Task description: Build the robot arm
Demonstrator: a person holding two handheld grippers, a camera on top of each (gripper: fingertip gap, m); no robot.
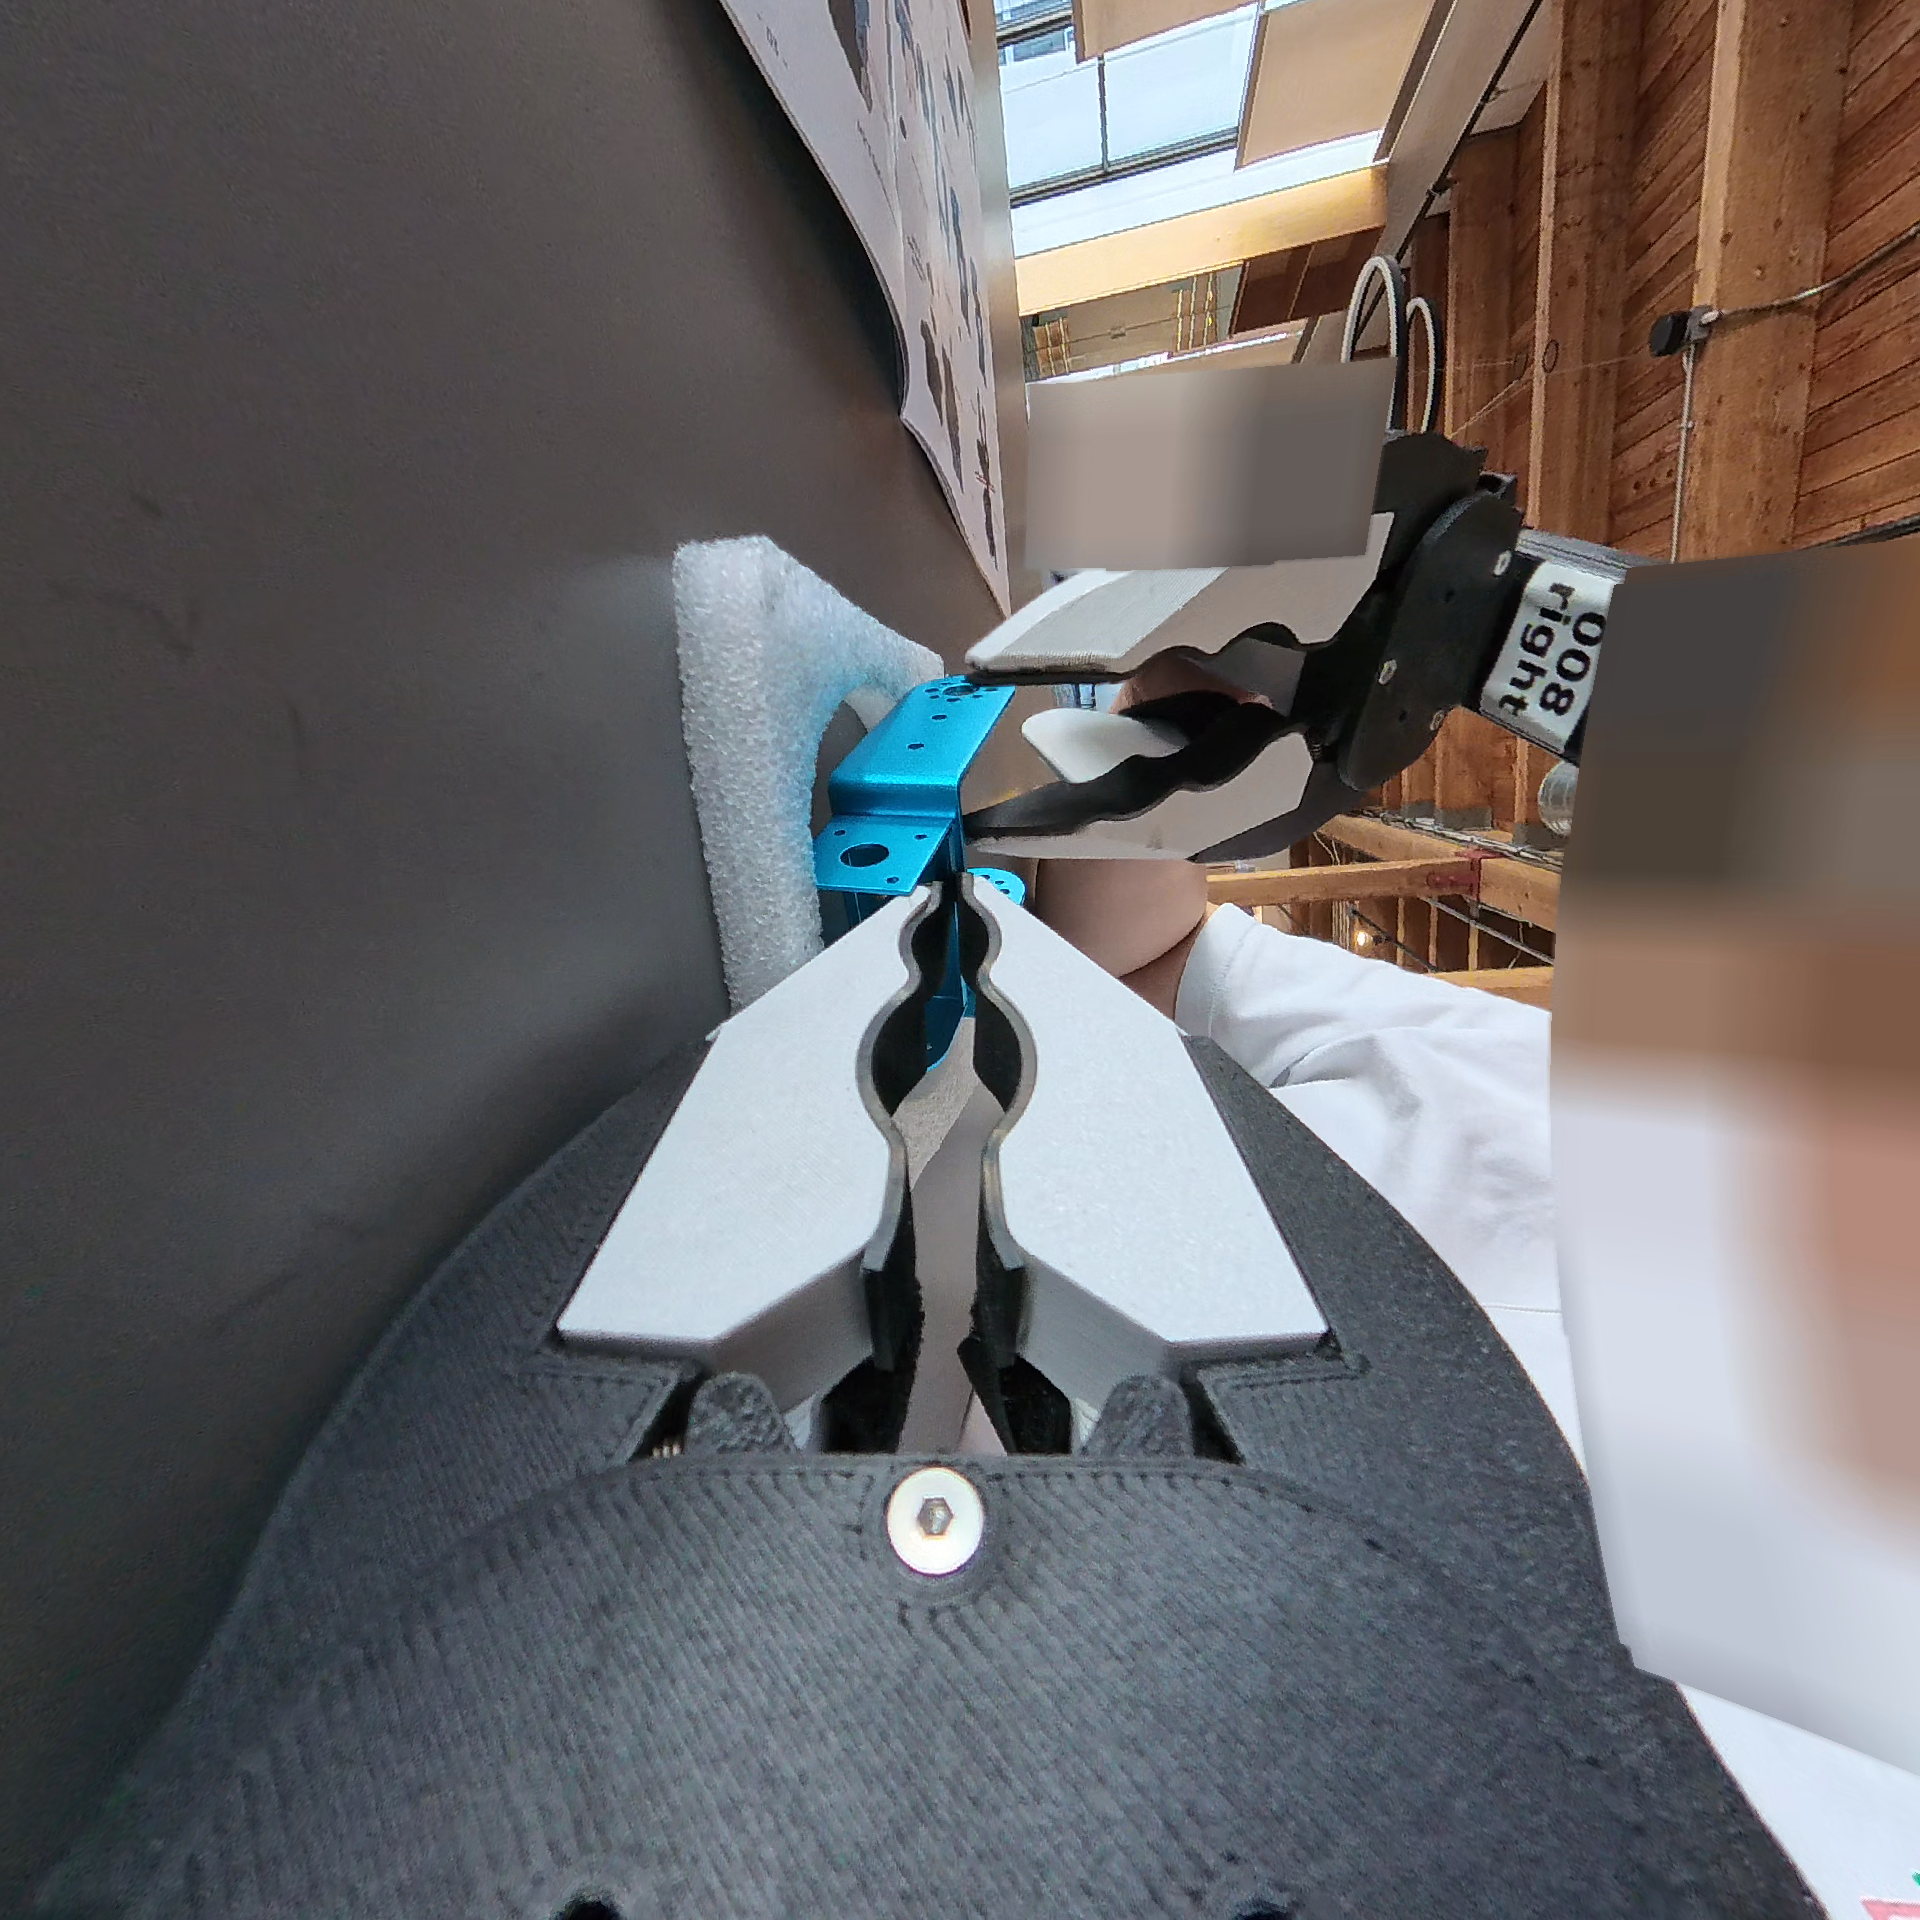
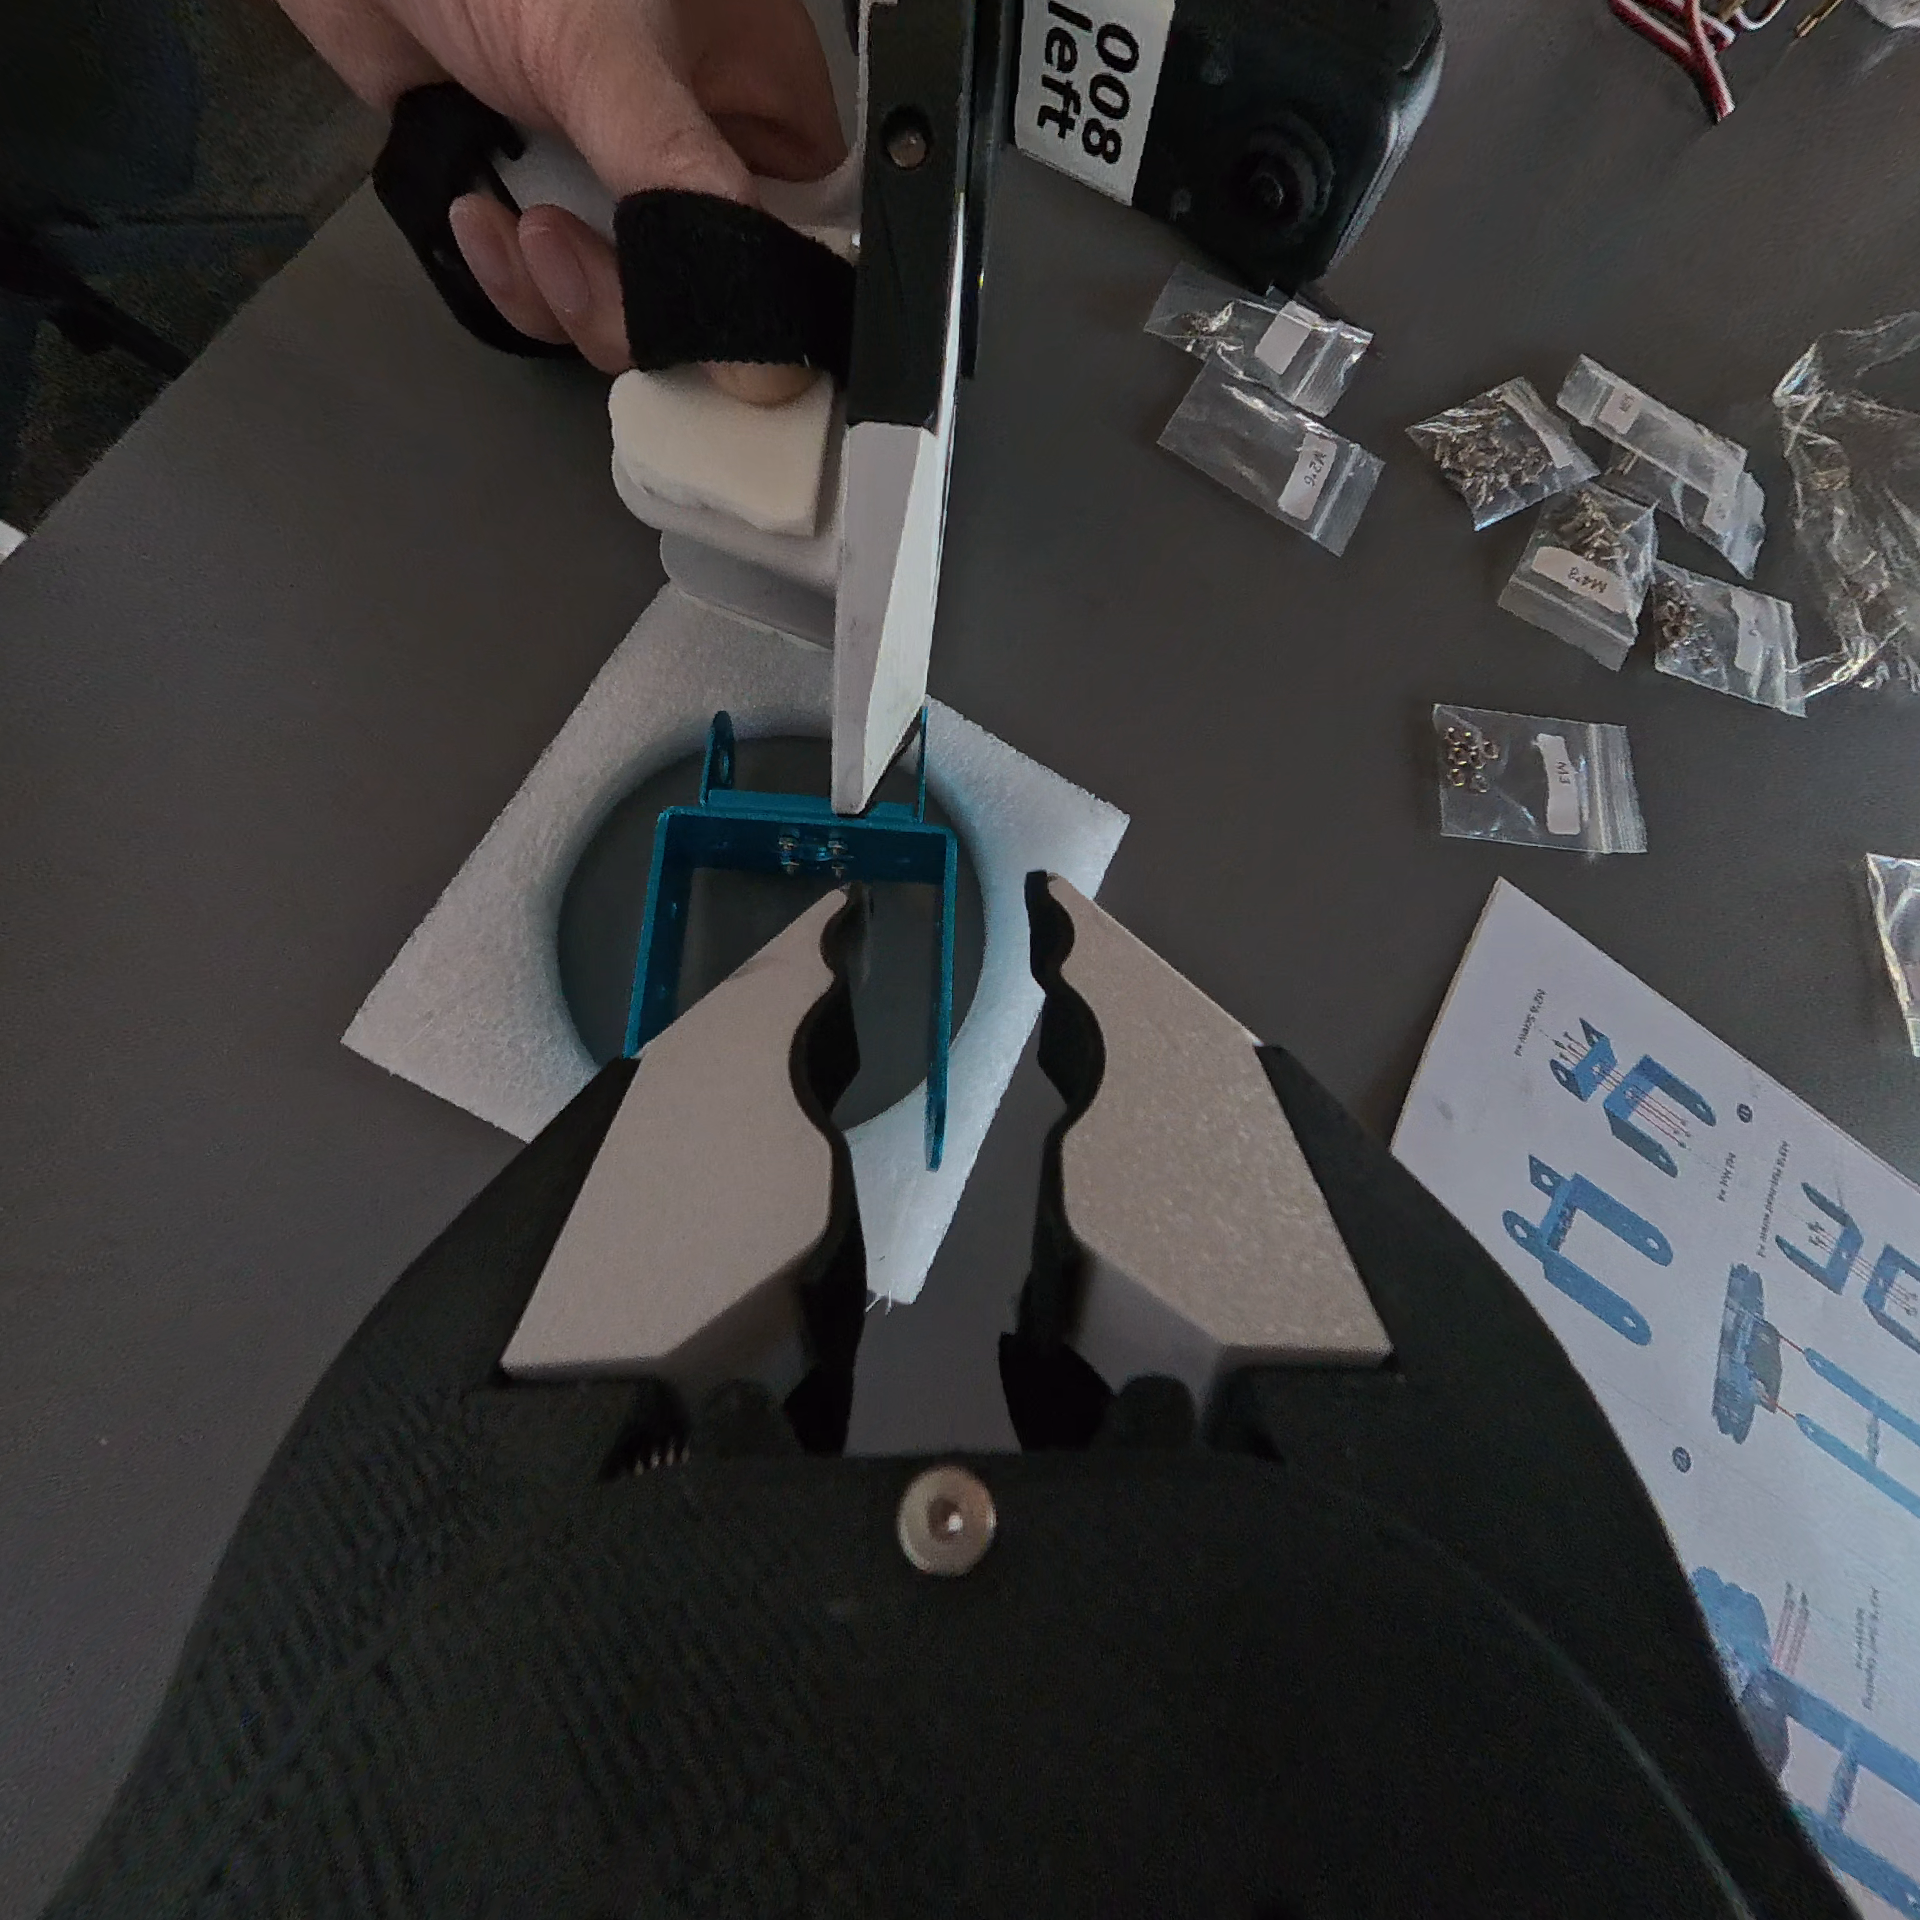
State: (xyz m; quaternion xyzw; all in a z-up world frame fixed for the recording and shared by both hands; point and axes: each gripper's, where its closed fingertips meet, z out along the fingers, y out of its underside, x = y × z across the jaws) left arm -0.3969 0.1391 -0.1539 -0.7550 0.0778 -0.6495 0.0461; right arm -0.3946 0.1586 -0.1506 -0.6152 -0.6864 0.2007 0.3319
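A blue metal bracket assembly [image 2: 800,844] stands in the round hole of a white foam square [image 2: 488,935] on the dark grey table [image 2: 260,644]. It also shows in the left wrist view [image 1: 904,764], with the foam [image 1: 748,727] behind it. My left gripper [image 1: 951,888] is shut on a thin upright flange of the bracket; in the right wrist view it [image 2: 873,800] comes down from above, held by a hand [image 2: 582,125]. My right gripper [image 2: 940,888] is open, its tips just short of the bracket's cross plate, holding nothing. In the left wrist view it [image 1: 977,748] has its jaws on either side of the bracket's end.
Several small clear bags of screws [image 2: 1288,457] and washers [image 2: 1538,779] lie on the table to the right. A printed instruction sheet with blue drawings [image 2: 1683,1247] lies at the right front. Crumpled clear plastic [image 2: 1860,499] is at the far right. A person in a white sleeve [image 1: 1382,1070] is close by. Left and right tips are no more than a few centimetres apart. From either gripper's tips it is about 7 cm to the white foam square [image 2: 488,935].
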